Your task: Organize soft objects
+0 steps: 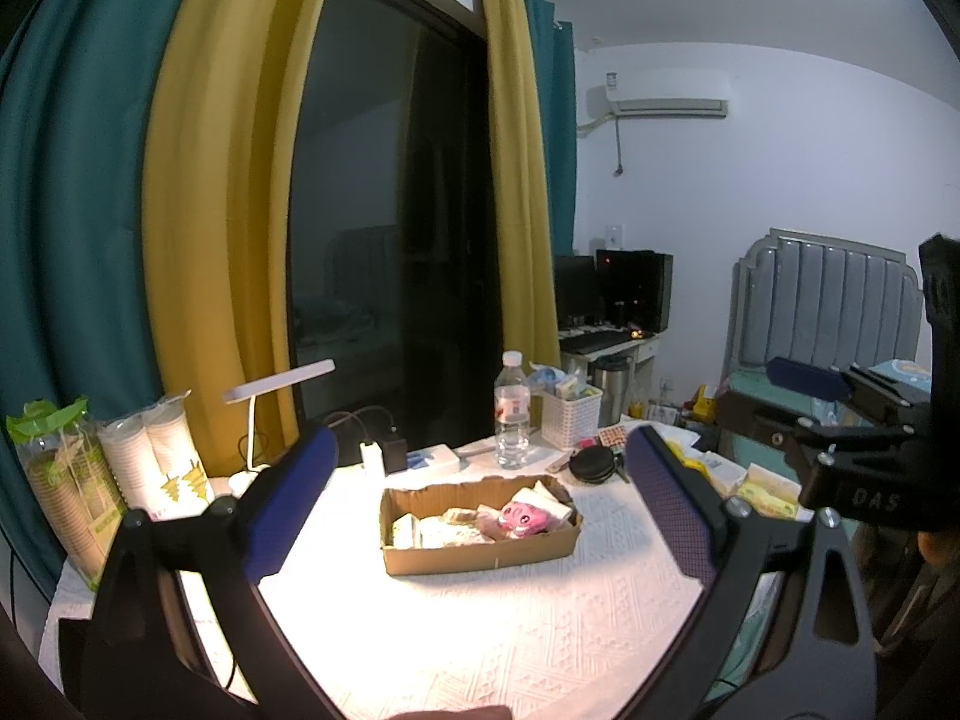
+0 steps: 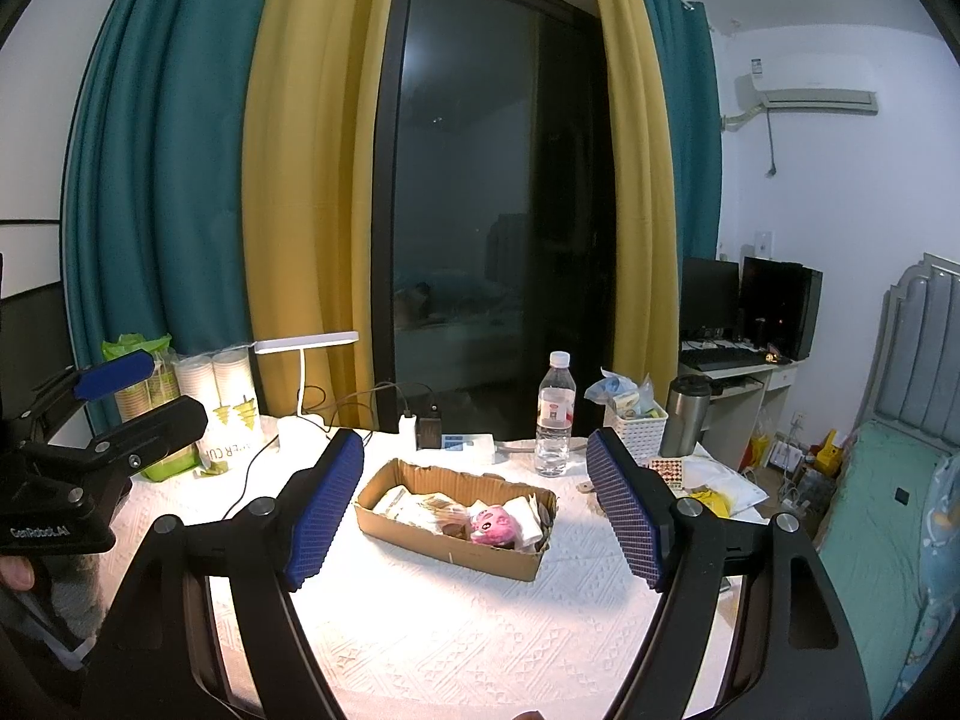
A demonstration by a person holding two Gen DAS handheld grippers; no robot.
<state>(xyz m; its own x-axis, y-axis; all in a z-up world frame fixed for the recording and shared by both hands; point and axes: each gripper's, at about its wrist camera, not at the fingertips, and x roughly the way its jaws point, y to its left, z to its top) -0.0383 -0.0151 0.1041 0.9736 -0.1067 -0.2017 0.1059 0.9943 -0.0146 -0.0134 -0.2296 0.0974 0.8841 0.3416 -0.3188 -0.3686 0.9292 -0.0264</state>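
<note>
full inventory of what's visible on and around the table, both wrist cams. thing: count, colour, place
cardboard box: 1, brown, table centre, open top
pink plush toy: 1, pink, inside the box, right part
soft packs: several, pale, count unclear, inside the box
water bottle: 1, clear with white cap, upright behind the box
white basket: 1, white, right of the bottle, stuffed with small items
desk lamp: 1, white, back left, lit
paper cup stacks: 2 white in wrap, back left; more brown ones beside
steel tumbler: 1, silver, beyond the basket
tablecloth: 1, white, patterned
curtains: yellow and teal, flanking the dark window
left gripper: 1, black with blue pads, open, empty
right gripper: 1, same, open, empty
</note>
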